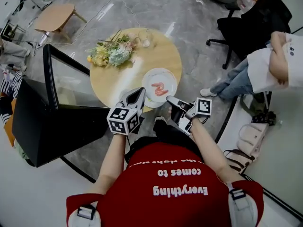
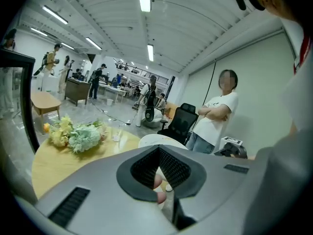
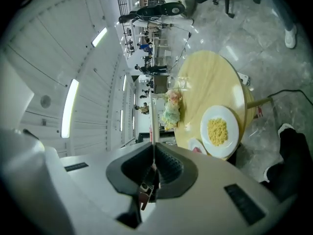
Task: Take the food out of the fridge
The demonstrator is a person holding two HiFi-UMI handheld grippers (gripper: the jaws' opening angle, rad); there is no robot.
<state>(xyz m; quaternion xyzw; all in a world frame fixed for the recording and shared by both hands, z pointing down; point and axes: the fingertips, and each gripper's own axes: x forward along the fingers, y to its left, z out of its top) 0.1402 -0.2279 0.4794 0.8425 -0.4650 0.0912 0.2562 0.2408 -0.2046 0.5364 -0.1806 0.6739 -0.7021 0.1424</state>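
A white plate [image 1: 148, 77] with pink-orange food [image 1: 159, 89] hangs over the near edge of the round wooden table [image 1: 118, 82]. My right gripper [image 1: 169, 100] is shut on its near right rim. In the right gripper view that rim [image 3: 151, 126] runs edge-on out of the shut gripper [image 3: 152, 168]. My left gripper [image 1: 141, 92] lies at the plate's left rim. Its jaws [image 2: 160, 180] stand close together, with pink food showing through the slit and the white plate [image 2: 156, 140] just beyond. Whether they pinch the rim I cannot tell.
A plate of yellow food [image 3: 217, 131] and a small plate [image 3: 195, 145] sit at the table's near edge. Flowers [image 1: 111, 53] and a glass [image 1: 144, 38] stand farther back. The black fridge [image 1: 47, 122] with its open glass door [image 1: 66, 82] is at left. A person [image 1: 274, 65] stands at right.
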